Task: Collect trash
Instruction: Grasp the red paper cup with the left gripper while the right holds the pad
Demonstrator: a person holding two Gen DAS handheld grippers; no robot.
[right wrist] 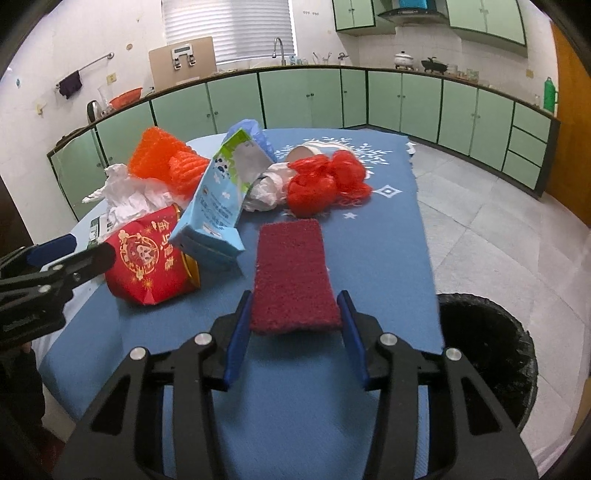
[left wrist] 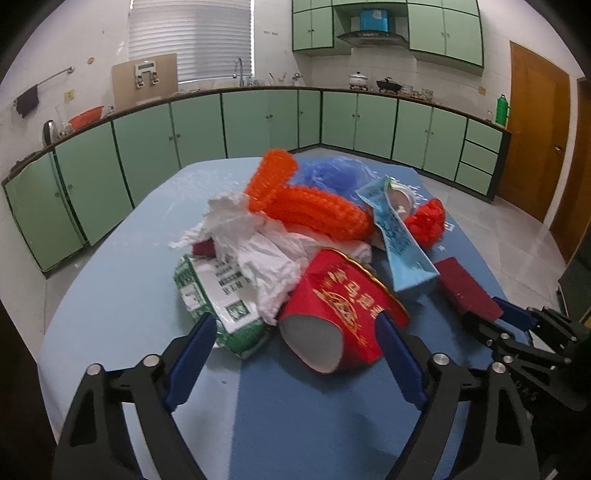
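A kitchen lined with green base cabinets (left wrist: pixel 266 122) under a dark countertop (right wrist: pixel 424 72), matching wall cabinets (left wrist: pixel 443 29) above a range hood (left wrist: pixel 371 37). White blinds (left wrist: pixel 190 37) cover the window behind the faucet (right wrist: pixel 279 48). A wooden door (left wrist: pixel 532 125) stands at right; pale tiles (right wrist: pixel 491 229) cover the floor.
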